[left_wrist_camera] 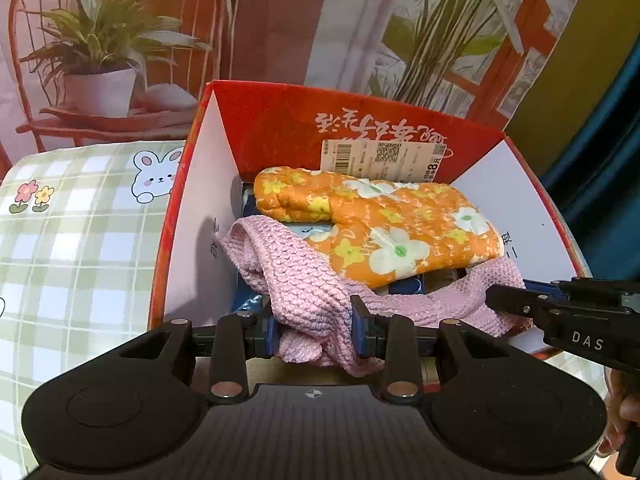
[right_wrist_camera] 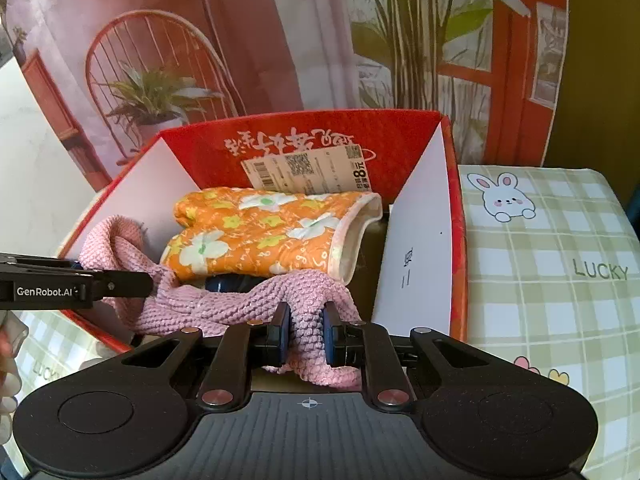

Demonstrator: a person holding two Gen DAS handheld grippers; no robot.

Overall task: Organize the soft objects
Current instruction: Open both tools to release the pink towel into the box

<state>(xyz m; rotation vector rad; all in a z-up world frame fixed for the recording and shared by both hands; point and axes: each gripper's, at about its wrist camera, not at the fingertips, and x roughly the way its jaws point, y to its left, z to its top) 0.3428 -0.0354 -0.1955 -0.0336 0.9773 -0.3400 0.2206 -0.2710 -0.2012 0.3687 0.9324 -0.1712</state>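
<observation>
Bench cloth: a green-and-white checked cover (left_wrist_camera: 80, 248) with a bunny print and small flowers lies over the bench, to the left of the box in the left wrist view; in the right wrist view it shows to the right of the box, with the word LUCKY.
Box: a red cardboard box (left_wrist_camera: 176, 216) with white inner walls stands open on the bench, printed characters on its far red wall.
Left claw: the left claw (left_wrist_camera: 316, 332) is clenched on a bunched fold of the pink knit cloth (left_wrist_camera: 304, 280) at the near edge of the box, its blue pads pressing the knit from both sides.
Pink knit cloth: it drapes across the near part of the box, stretched between the two claws, with one end looped up toward the left wall.
Oven mitt: an orange mitt with white and yellow flowers (left_wrist_camera: 380, 224) lies in the box behind the knit cloth, with a paper price tag (left_wrist_camera: 384, 156) at its far end.
Dark items: something blue shows under the mitt; what it is I cannot tell.
Right claw: the right claw (right_wrist_camera: 306, 330) is clenched on another fold of the same pink cloth, nearer the box's right wall.
Backdrop: a printed scene of a chair, potted plants and a red window frame.
</observation>
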